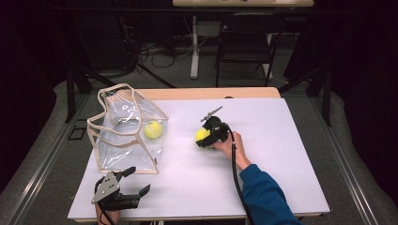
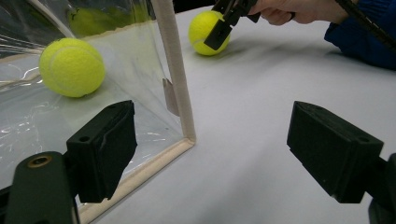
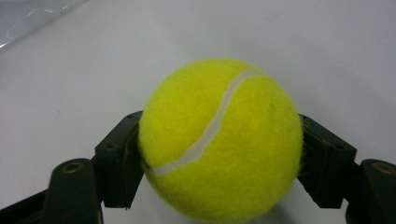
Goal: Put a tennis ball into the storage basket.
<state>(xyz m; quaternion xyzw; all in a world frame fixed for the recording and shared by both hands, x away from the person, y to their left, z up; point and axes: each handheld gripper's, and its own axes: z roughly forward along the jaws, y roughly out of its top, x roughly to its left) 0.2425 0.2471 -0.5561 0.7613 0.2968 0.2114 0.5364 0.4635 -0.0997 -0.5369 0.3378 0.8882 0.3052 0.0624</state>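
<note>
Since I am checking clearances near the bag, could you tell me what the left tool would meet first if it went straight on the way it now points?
Probably the clear bag: its beige-trimmed corner edge stands just ahead of the open left tool, slightly toward its left jaw. Depth is hard to judge; it might slip past onto the bare table.

Two tennis balls are on the scene — one tennis ball [image 1: 153, 130] sits inside the bag, and the other tennis ball [image 1: 202, 135] lies out on the white desk [image 1: 281, 140]. There is one clear plastic bag [image 1: 126, 136] with beige trim, standing at the left of the desk. Two claws are counted — the left claw [image 1: 136, 180] near the front edge, and the right claw [image 1: 202, 138] at the middle. One dark chair [image 1: 246, 40] stands beyond the far edge, and a single desk carries the things.
</note>
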